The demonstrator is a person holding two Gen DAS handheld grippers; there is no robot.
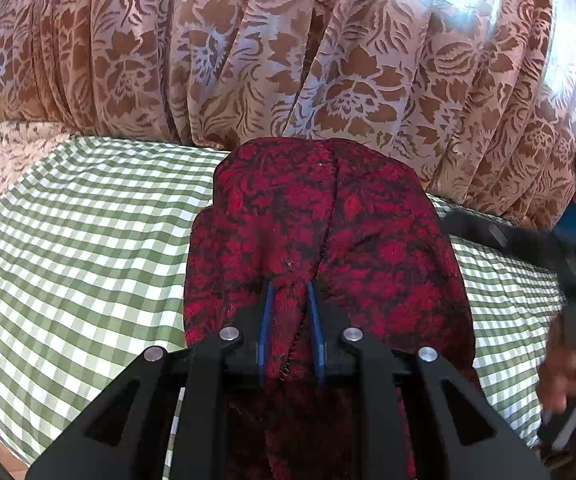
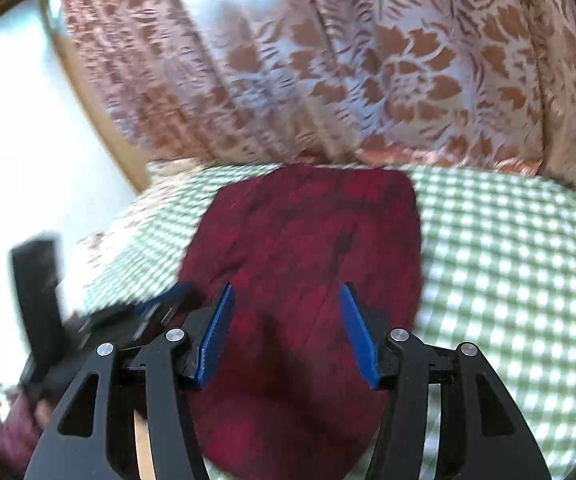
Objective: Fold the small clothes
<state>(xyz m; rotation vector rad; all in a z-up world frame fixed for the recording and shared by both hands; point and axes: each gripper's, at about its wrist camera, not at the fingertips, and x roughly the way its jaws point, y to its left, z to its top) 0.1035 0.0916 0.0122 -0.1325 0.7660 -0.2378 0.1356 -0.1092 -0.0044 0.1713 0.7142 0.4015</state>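
One red garment (image 1: 328,232) lies on checked cloth (image 1: 79,240); left tongs (image 1: 291,292) pinch it, right tongs (image 2: 285,292) gape apart.

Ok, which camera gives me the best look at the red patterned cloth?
The left wrist view: the red patterned cloth is sharp there, showing its weave, center seam, and the fold pinched in the left gripper. The right wrist view shows it blurred, under the open right gripper.

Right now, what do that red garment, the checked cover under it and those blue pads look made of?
Red garment: soft knit, probably a cotton blend; fine ribbing, matte, bunches in the left gripper.
Checked cover: thin woven cloth, likely cotton; green-white gingham, matte.
Blue pads on the right gripper: seemingly textured rubber or plastic.
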